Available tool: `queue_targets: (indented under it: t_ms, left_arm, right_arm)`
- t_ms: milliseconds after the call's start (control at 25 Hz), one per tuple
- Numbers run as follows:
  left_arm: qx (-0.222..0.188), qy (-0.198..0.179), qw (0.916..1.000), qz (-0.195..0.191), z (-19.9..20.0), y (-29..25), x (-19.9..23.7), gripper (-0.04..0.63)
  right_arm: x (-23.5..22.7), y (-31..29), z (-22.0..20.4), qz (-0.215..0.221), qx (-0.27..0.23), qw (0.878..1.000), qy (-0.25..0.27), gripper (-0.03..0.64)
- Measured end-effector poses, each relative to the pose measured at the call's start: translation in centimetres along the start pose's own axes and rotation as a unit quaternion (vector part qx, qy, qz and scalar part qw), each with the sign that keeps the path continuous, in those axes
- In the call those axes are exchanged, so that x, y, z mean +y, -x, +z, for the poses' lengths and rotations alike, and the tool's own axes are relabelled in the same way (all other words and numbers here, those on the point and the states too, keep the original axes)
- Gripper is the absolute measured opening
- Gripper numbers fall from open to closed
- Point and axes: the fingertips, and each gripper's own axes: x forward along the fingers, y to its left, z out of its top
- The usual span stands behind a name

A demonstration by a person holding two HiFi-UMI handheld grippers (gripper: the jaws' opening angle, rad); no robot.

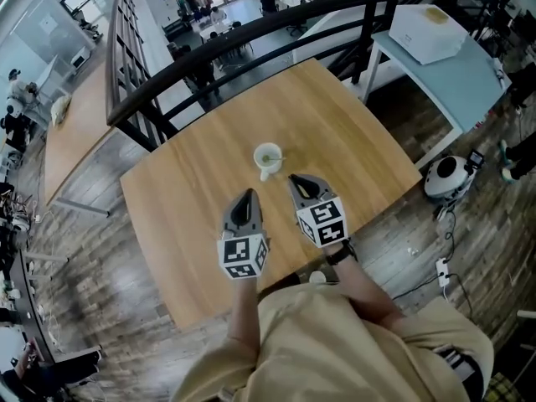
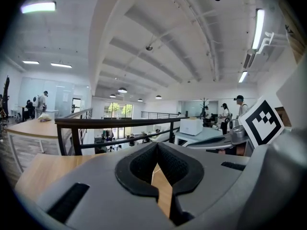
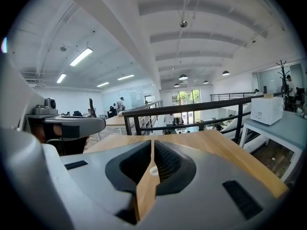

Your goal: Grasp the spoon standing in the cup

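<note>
From the head view, the cup (image 1: 268, 162) is standing mid-counter (image 1: 352, 141) with the spoon (image 1: 279, 158) leaning at its rim. The right tool (image 1: 296, 179) is hovering just beside it and the left tool (image 1: 248, 196) is hanging back.

The left gripper view is showing that tool's jaws pressed together, gripping nothing, with only bare wood visible past them.

In the right gripper view the jaws are likewise sitting closed and empty, and the cup (image 3: 152, 170) is peeking through the slit between them. Advancing like this is risking a blunt nose shoving the light cup over; a late or off-centre opening is likely to knock the thin spoon aside.
</note>
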Motion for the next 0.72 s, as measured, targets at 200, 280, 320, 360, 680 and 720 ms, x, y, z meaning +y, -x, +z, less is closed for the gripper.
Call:
queue_targets:
  t_ms: [200,280,320,360,680,720]
  left_arm:
    - [0.017,0.010,0.9997,-0.016,-1.0,-3.6,2.0,0.012]
    - [0.024,0.016,0.9994,-0.020,-1.5,-4.6,2.7,0.011]
    - [0.029,0.020,0.9991,-0.022,-1.8,-5.2,3.1,0.011]
    - [0.033,0.023,0.9989,-0.024,-2.1,-5.7,3.4,0.011]
    - [0.058,0.049,0.9968,-0.025,-4.8,-9.7,5.8,0.011]
    - [0.061,0.052,0.9965,-0.025,-5.1,-10.0,6.1,0.012]
  right_arm:
    - [-1.8,-4.0,-1.5,-0.012,0.031,0.999,-0.014,0.017]
    - [-2.2,-5.4,-2.4,-0.013,0.047,0.999,-0.020,0.017]
    - [-2.4,-6.1,-2.9,-0.014,0.056,0.998,-0.023,0.017]
    - [-2.6,-6.7,-3.5,-0.016,0.065,0.997,-0.025,0.017]
    - [-3.8,-11.9,-9.1,-0.009,0.134,0.990,-0.039,0.032]
    - [-3.9,-12.5,-9.9,-0.009,0.143,0.989,-0.041,0.084]
